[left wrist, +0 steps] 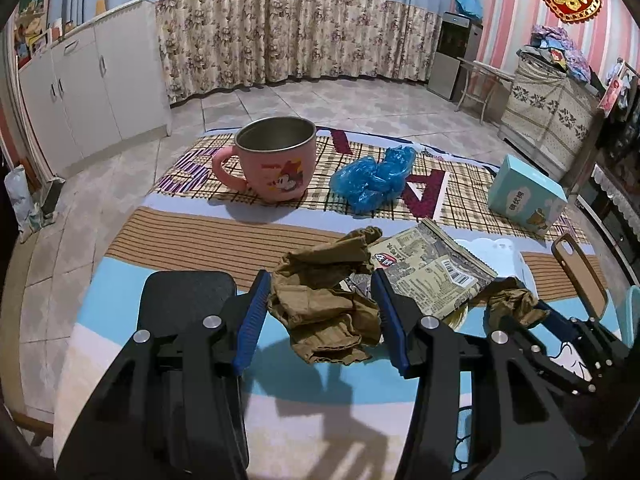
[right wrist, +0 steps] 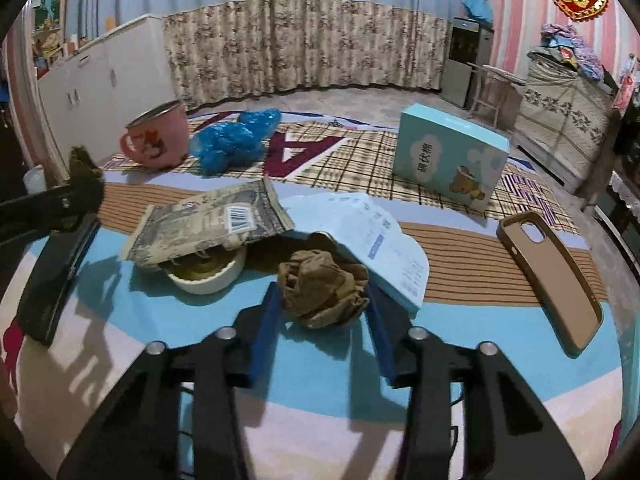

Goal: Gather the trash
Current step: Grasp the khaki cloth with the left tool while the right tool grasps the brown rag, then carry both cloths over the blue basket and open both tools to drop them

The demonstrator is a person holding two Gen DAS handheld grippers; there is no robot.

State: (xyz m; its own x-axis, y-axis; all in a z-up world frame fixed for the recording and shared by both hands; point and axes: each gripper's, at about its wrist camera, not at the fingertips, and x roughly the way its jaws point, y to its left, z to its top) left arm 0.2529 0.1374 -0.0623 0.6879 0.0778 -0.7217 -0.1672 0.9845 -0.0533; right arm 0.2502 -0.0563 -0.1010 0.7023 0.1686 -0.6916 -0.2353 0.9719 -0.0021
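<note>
My left gripper is shut on a crumpled brown paper wad, which hangs a little above the striped tablecloth and casts a shadow on it. My right gripper grips a second brown wad between its blue pads, low over the cloth. That second wad also shows at the right of the left wrist view. Just beyond lie a printed snack wrapper, a white leaflet and a small white dish. A crumpled blue plastic bag lies farther back.
A pink mug stands at the back left and a light blue box at the back right. A brown phone case lies to the right. A flat black object rests at the table's left. Tiled floor and white cabinets lie beyond.
</note>
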